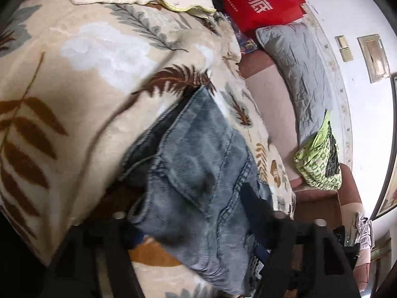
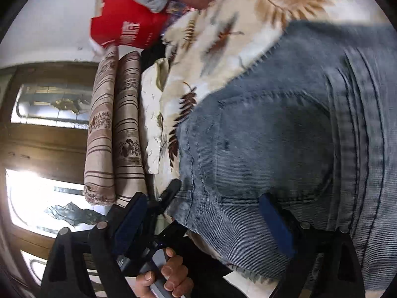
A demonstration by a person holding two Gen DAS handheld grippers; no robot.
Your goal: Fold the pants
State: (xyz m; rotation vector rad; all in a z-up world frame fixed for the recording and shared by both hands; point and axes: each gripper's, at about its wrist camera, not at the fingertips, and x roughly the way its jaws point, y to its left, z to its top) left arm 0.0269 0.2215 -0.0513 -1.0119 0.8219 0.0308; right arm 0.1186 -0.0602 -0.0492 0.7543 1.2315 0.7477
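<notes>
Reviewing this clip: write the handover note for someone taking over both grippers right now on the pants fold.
Left gripper: fingers spread wide with the pants between them; a grip cannot be told.
Right gripper: open, fingers astride the pocket end of the pants, nothing clamped.
The pants lie bunched on the leaf-print blanket, partly doubled over.
Done: pants gathered on the blanket. How many folds are in cannot be told.
Left: flatten, finish the fold, let go.
</notes>
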